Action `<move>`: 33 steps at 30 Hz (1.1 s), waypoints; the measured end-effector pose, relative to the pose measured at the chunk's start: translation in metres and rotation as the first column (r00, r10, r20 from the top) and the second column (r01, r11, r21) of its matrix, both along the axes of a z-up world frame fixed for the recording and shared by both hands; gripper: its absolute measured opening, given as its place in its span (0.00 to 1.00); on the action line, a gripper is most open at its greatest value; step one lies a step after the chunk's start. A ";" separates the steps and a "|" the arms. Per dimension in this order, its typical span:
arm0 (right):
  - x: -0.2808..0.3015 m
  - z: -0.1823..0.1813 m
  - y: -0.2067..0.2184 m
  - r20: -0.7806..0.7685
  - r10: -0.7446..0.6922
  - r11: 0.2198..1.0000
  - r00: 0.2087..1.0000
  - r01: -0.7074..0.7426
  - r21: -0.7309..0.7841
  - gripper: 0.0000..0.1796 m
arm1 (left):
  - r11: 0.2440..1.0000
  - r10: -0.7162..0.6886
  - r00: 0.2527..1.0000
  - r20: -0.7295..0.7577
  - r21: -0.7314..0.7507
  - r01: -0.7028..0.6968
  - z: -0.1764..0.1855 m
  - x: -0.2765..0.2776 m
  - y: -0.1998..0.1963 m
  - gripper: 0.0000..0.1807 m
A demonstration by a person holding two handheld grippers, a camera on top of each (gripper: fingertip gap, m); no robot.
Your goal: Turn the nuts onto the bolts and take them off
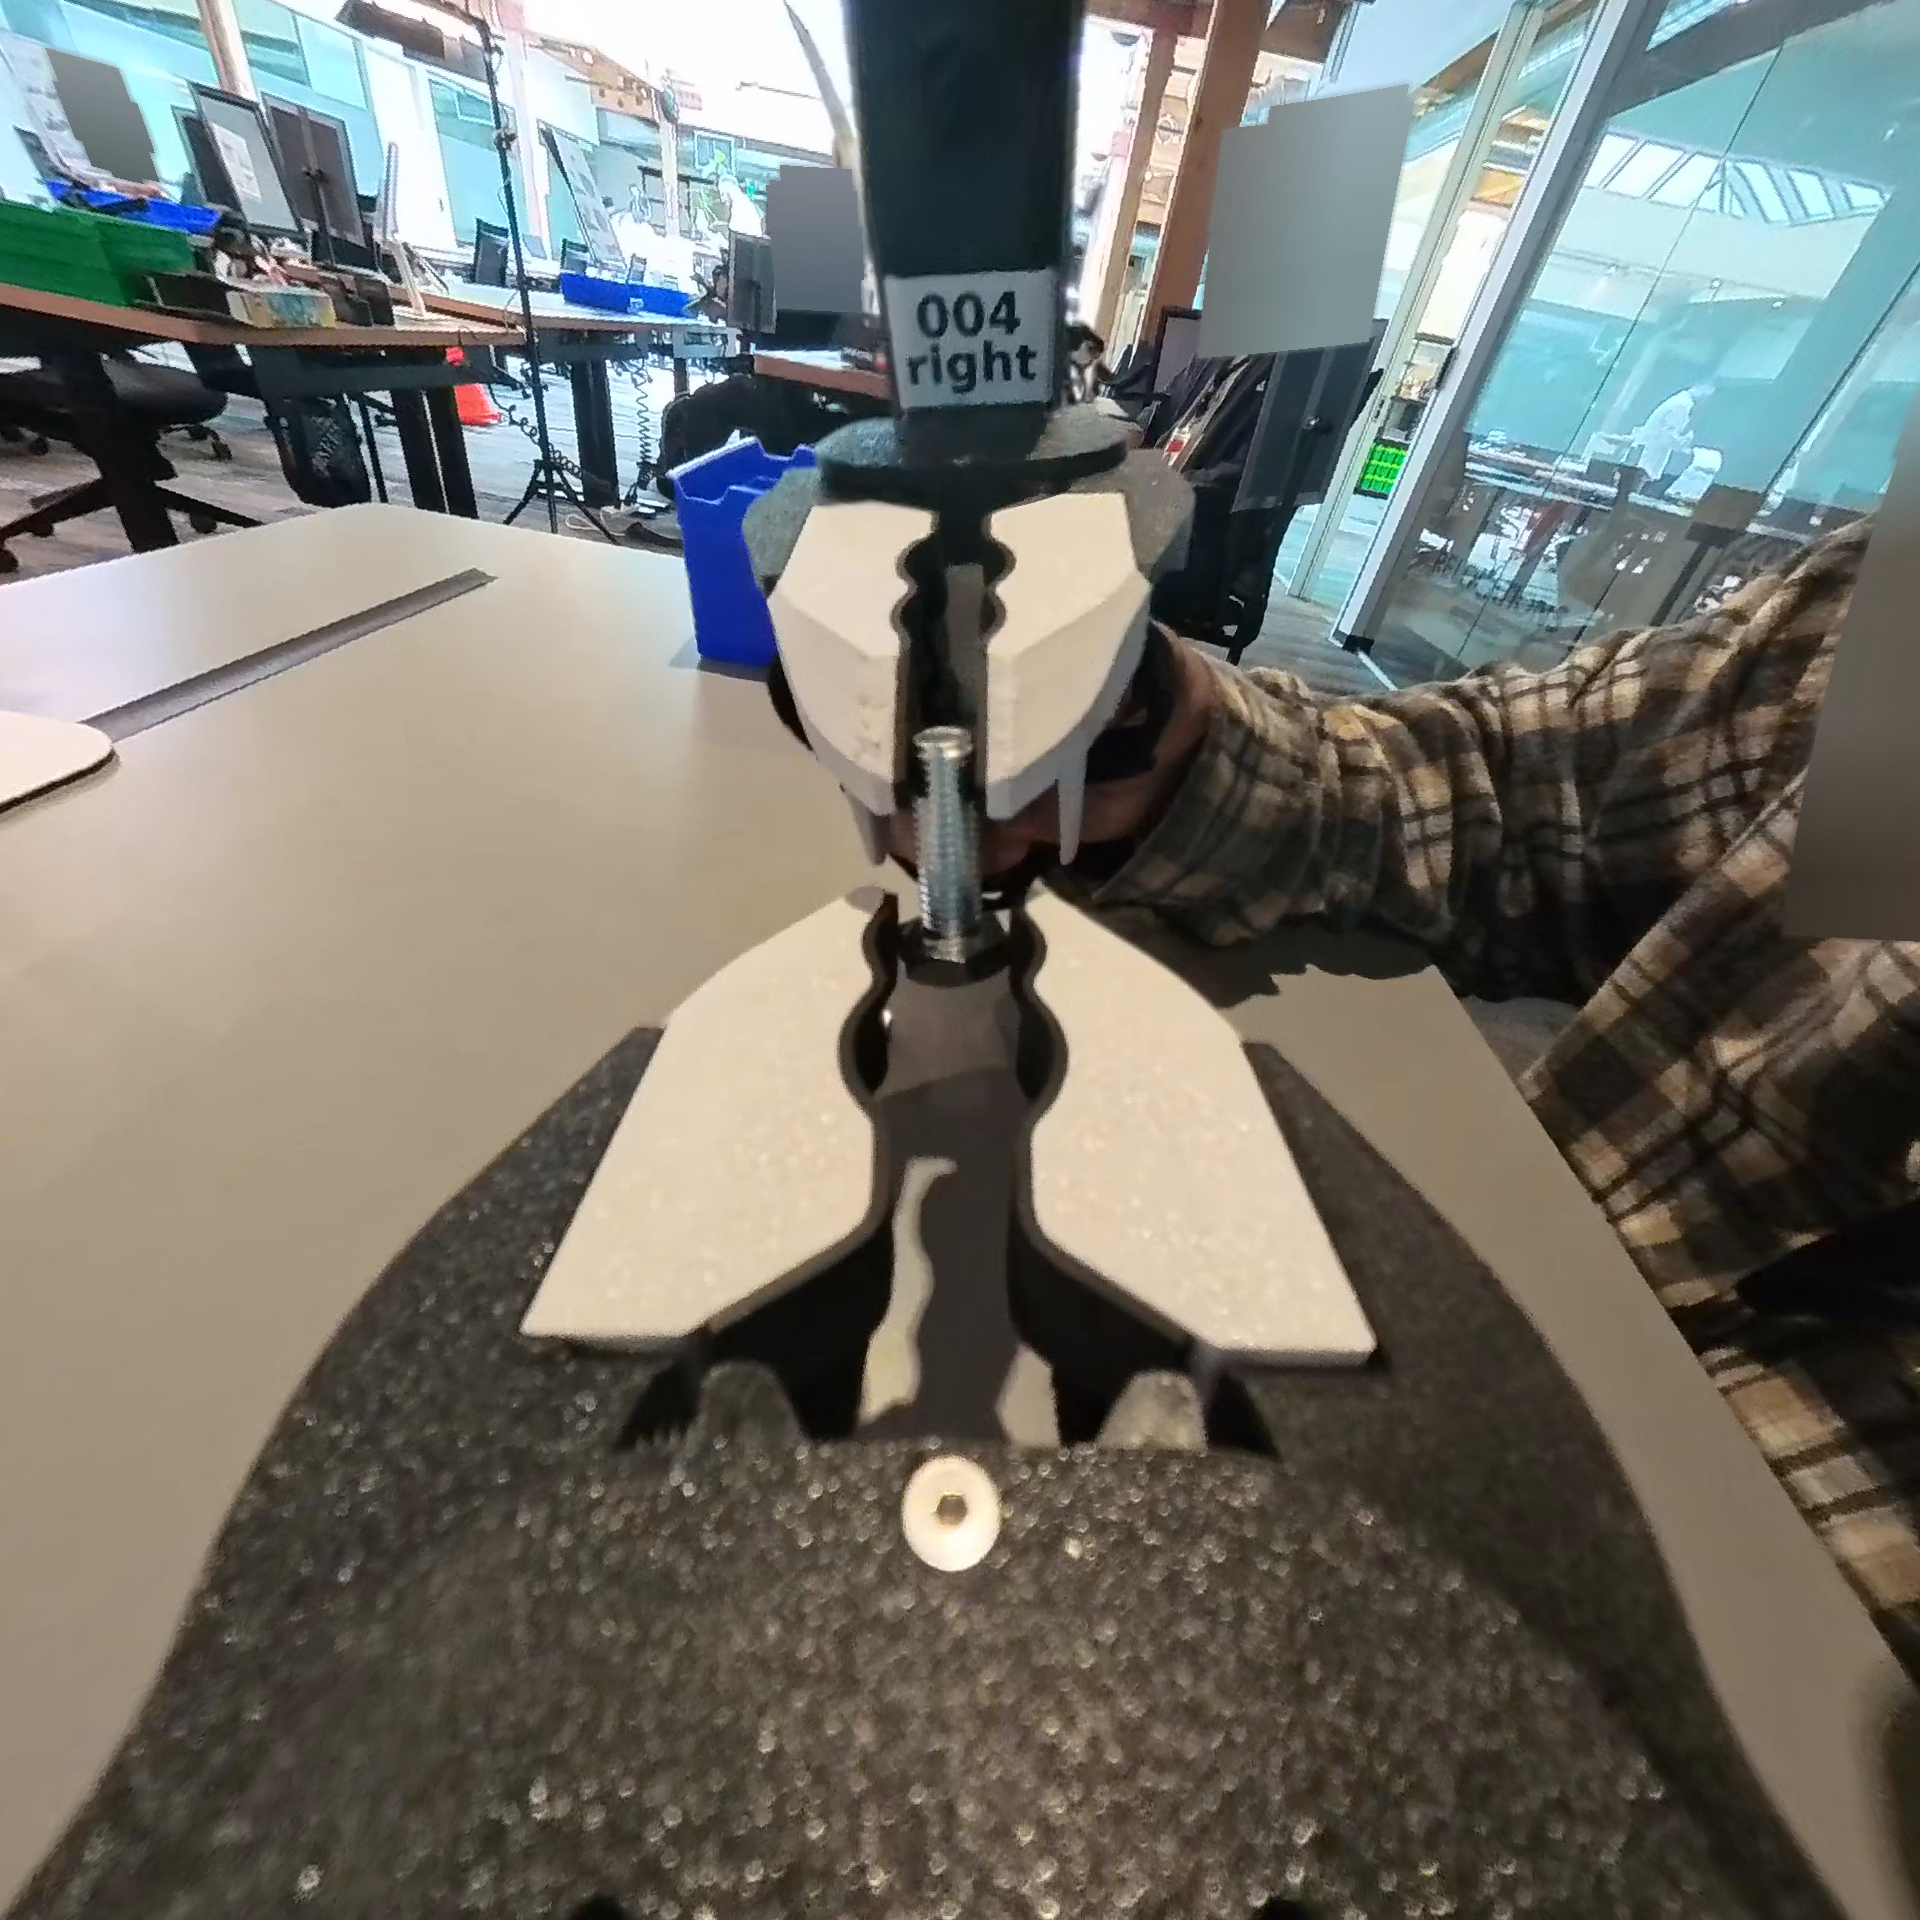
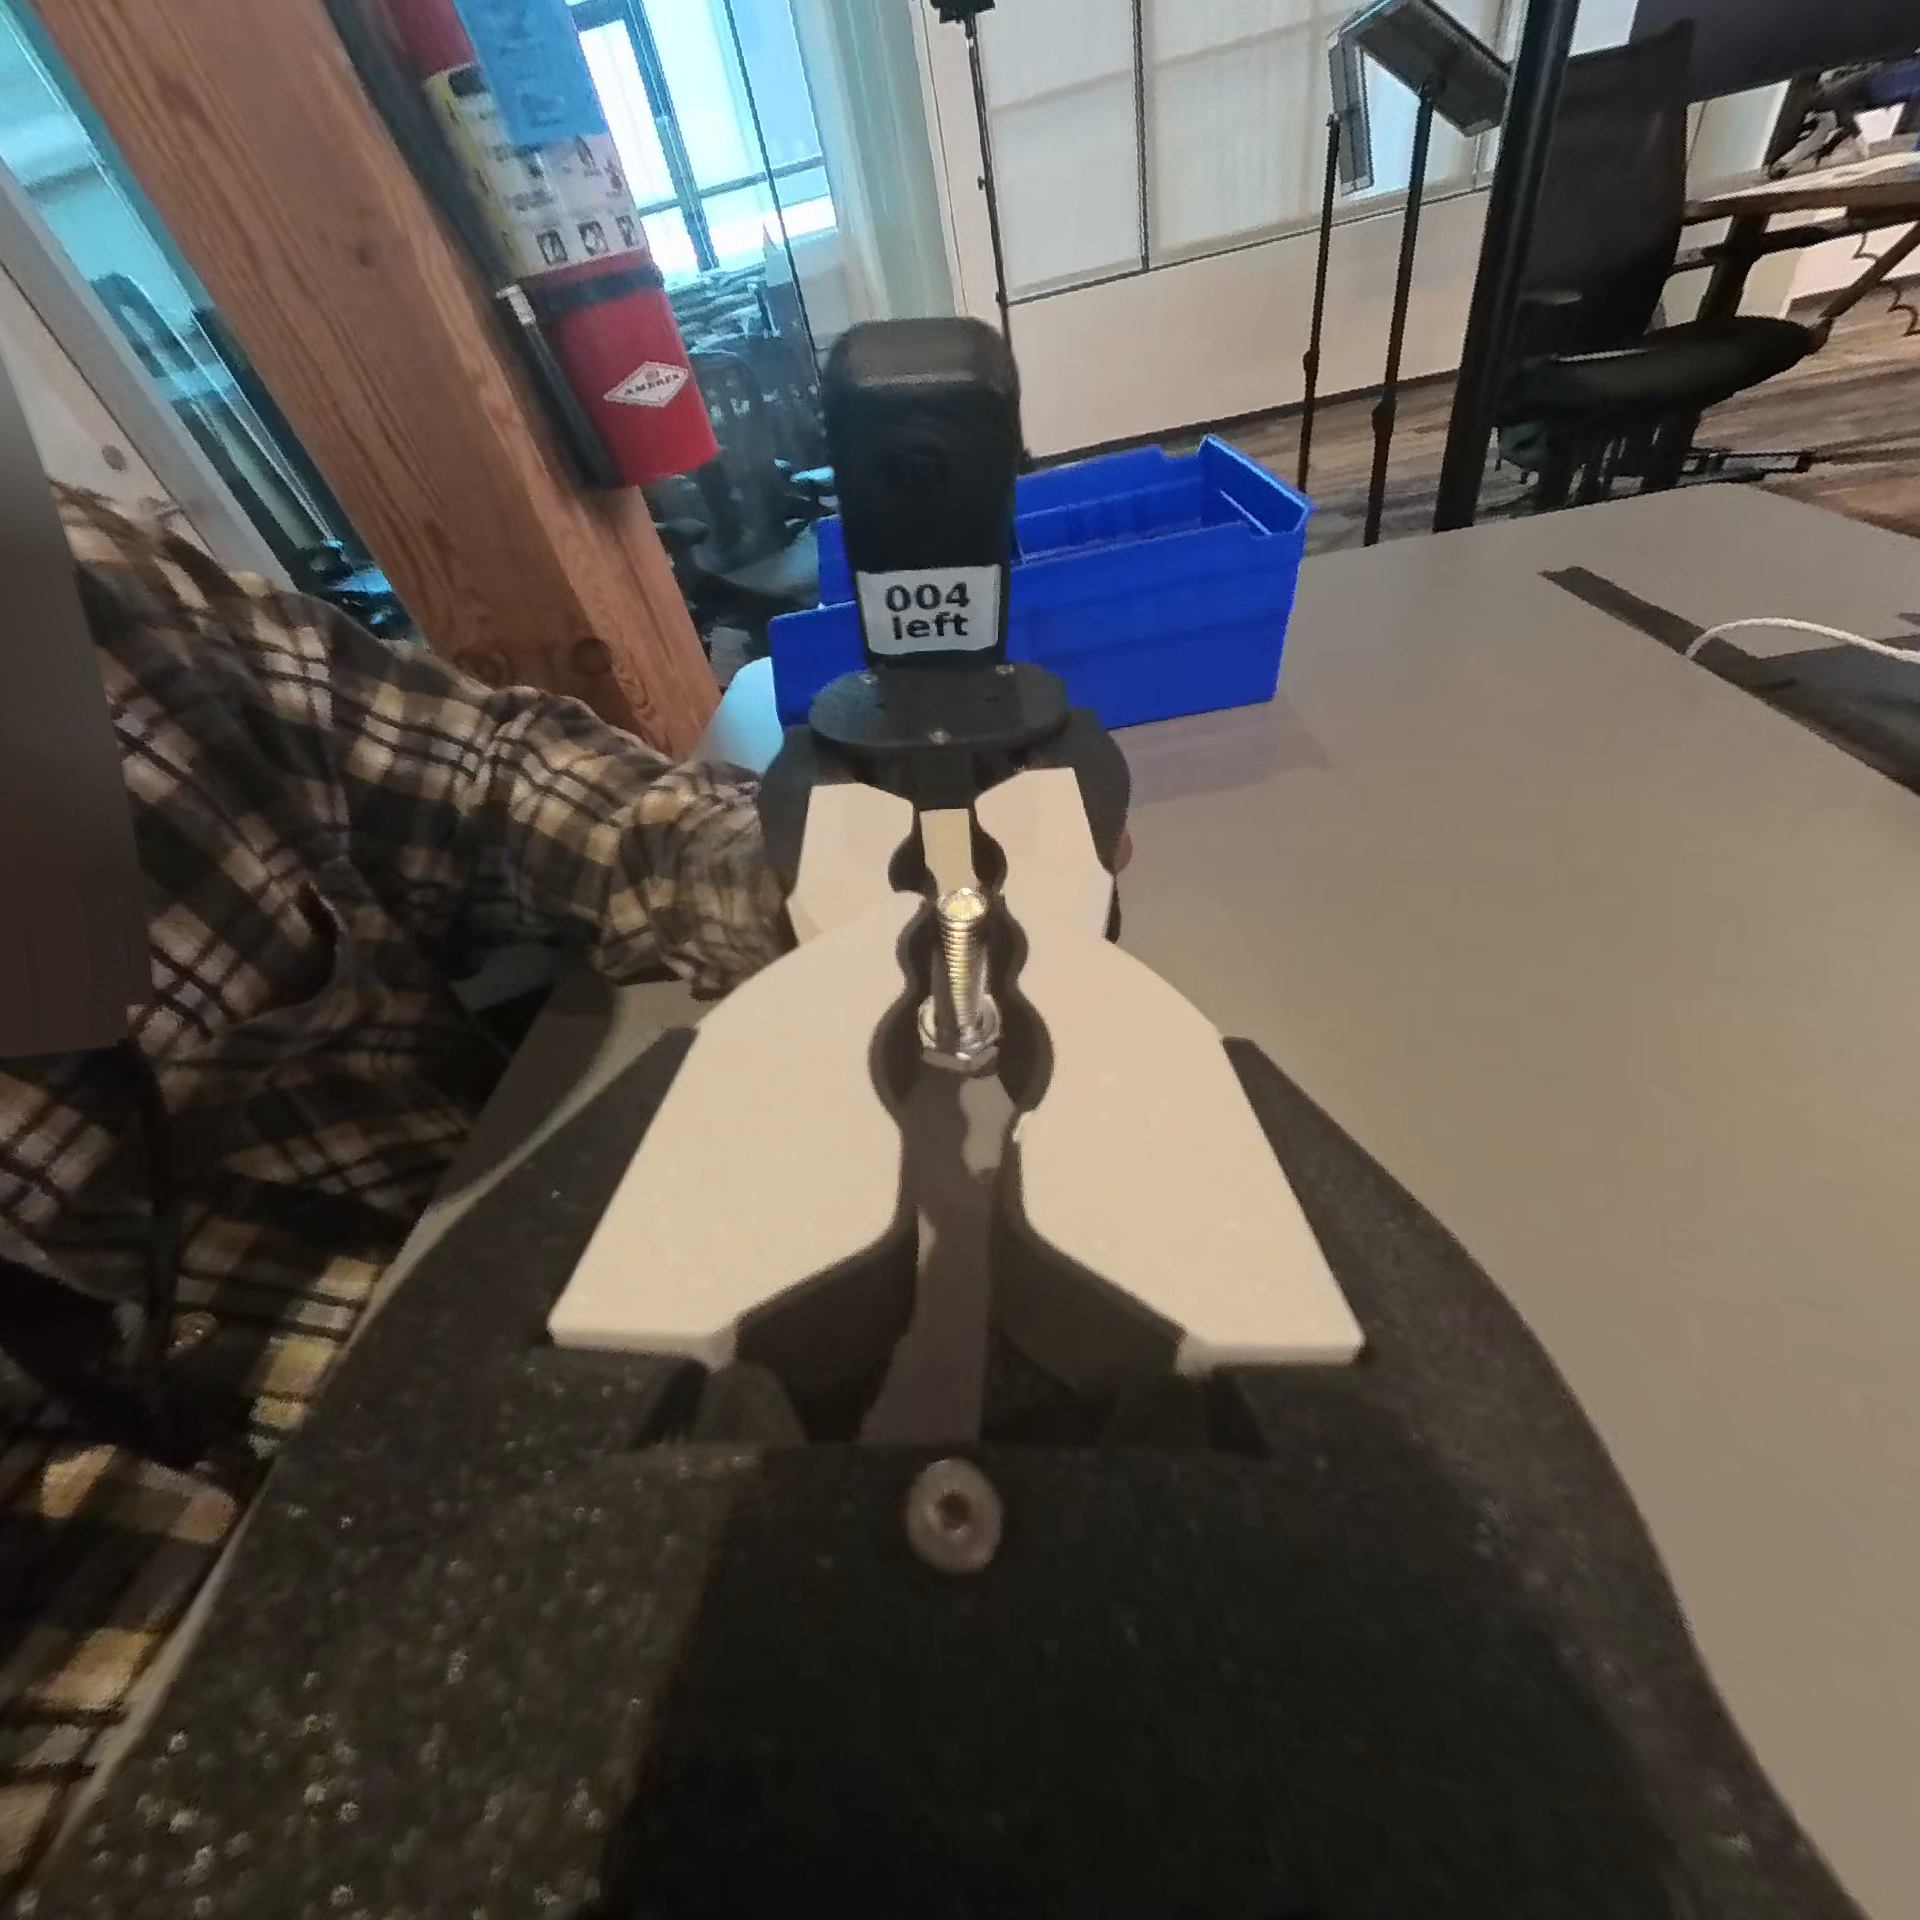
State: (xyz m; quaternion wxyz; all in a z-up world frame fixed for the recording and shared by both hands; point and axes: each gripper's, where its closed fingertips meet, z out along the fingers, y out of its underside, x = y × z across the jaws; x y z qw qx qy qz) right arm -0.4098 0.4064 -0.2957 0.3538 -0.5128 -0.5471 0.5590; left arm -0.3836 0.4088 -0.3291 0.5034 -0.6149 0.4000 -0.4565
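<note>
Left wrist view: left gripper [image 1: 951,930], two white fingers on a black speckled body, clenched on the near end of a bright threaded bolt [image 1: 940,831]. The bolt runs straight ahead from those fingertips, clear of the grey table [image 1: 416,831], and its far end reaches the slot between the fingers of the right gripper [image 1: 971,821], which faces the camera head-on with a labelled black camera stalk above it. A hand in a plaid sleeve [image 1: 1455,779] holds that gripper from behind. A blue bin [image 1: 727,561] stands on the table just behind and to the left of it. Office desks and glass partitions fill the background. Right wrist view: the same bolt, seen from the opposite end, with a silver hex nut [image 2: 958,1044] threaded on it close to the camera. The nut sits in a scalloped recess between the right gripper's white fingers [image 2: 779,1143], with dark gap showing on either side of it. Whether the pads press on it cannot be told. The bolt's rounded head lies at the far end, between the left gripper's fingers. A wooden post [image 2: 364,312] carrying a red fire extinguisher [image 2: 623,384] stands behind.
</note>
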 end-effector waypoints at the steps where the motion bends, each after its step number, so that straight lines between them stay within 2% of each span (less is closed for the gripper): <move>1: 0.000 0.000 -0.001 0.001 -0.001 1.000 1.000 0.001 0.020 0.05 | 1.000 0.001 1.000 -0.007 -0.003 -0.001 -0.001 0.000 0.000 0.11; 19: 0.000 0.000 -0.006 -0.021 0.005 0.990 1.000 -0.002 0.141 0.05 | 0.999 0.021 0.997 -0.080 0.037 -0.018 -0.004 0.004 -0.001 0.11; 33: 0.005 0.015 -0.009 -0.102 0.028 0.992 0.994 -0.015 0.126 0.05 | 1.000 -0.023 0.999 0.034 0.012 0.023 0.010 0.002 -0.006 0.11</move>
